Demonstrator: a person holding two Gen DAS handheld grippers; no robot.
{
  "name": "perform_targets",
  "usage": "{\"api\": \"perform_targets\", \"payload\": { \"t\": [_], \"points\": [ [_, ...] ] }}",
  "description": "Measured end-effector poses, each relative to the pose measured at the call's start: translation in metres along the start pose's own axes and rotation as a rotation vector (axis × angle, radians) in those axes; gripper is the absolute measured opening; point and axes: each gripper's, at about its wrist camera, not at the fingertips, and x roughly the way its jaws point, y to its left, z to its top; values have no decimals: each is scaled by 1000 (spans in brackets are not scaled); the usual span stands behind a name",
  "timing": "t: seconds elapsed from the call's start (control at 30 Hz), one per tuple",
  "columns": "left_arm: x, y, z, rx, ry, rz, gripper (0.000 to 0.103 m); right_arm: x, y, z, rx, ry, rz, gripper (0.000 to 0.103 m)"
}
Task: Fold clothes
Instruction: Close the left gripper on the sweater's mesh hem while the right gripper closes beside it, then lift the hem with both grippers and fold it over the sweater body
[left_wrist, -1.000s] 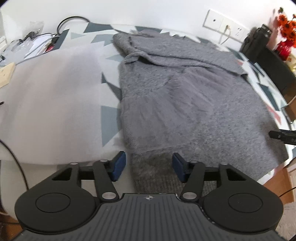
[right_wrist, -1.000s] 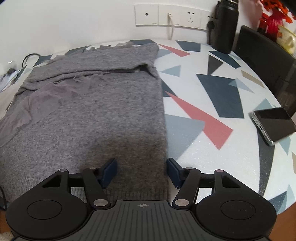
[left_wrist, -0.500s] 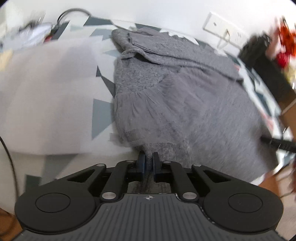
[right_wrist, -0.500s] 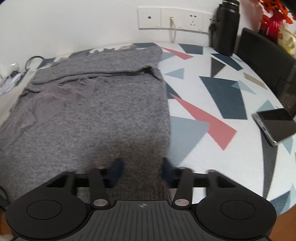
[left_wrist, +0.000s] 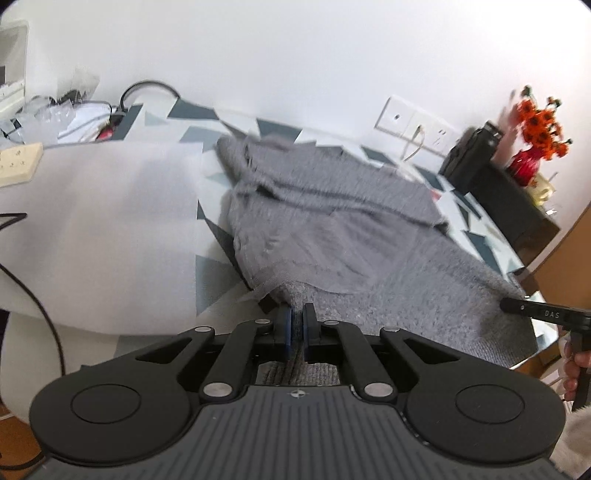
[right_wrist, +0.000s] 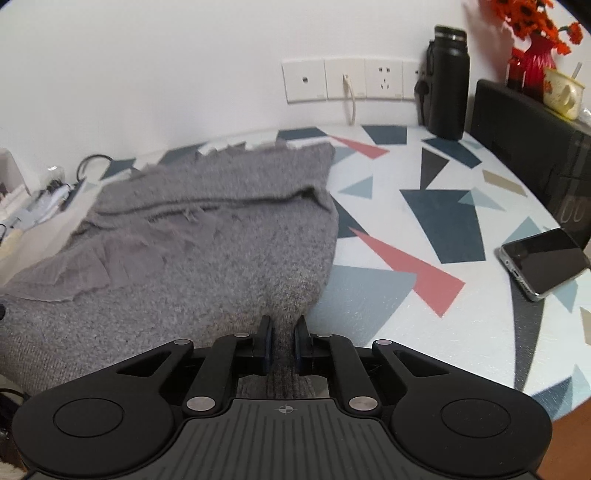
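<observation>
A grey knitted sweater (left_wrist: 332, 229) lies spread on the patterned table (right_wrist: 424, 258), its sleeves folded across the top. My left gripper (left_wrist: 296, 325) is shut on the sweater's ribbed hem at the near left corner, which is lifted a little. In the right wrist view the same grey sweater (right_wrist: 207, 240) rises in a fold into my right gripper (right_wrist: 283, 338), shut on the hem at the near right corner. The right gripper's tool (left_wrist: 543, 315) and the hand holding it show at the right edge of the left wrist view.
A phone (right_wrist: 545, 260) lies on the table at the right. A black bottle (right_wrist: 447, 77), wall sockets (right_wrist: 347, 79) with a cable, red flowers (left_wrist: 539, 129) and a dark chair back (right_wrist: 524, 136) stand at the far side. Cables and clutter (left_wrist: 74, 114) sit far left.
Both grippers went from open to shut on the sweater's near hem, and both have risen, pulling the hem corners up off the table.
</observation>
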Motion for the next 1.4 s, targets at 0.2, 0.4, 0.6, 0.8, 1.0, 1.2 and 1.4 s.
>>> {"api": "perform_targets", "payload": {
  "t": [0.2,0.4,0.6,0.8,1.0,1.2,1.4],
  "points": [
    [-33,9,-21,55,17,-74,5,-48,10,-26,39,-8,2,10],
    [-51,23,-17,53,-35,-110,5,-76,22,-52,79,-19,-4,10],
    [-33,21,28,89,-117,-117,5,-68,30,-20,138,-83,-35,10],
    [-3,19,86,128,-183,-85,5,-48,35,57,116,-160,-77,10],
    [41,19,127,164,-217,-8,6,1,29,125,35,-190,-81,10],
    [116,23,132,156,-120,71,6,89,6,146,3,-83,-112,10],
    [170,39,120,114,-14,139,6,147,-4,138,-5,22,-125,10]
  ]
}}
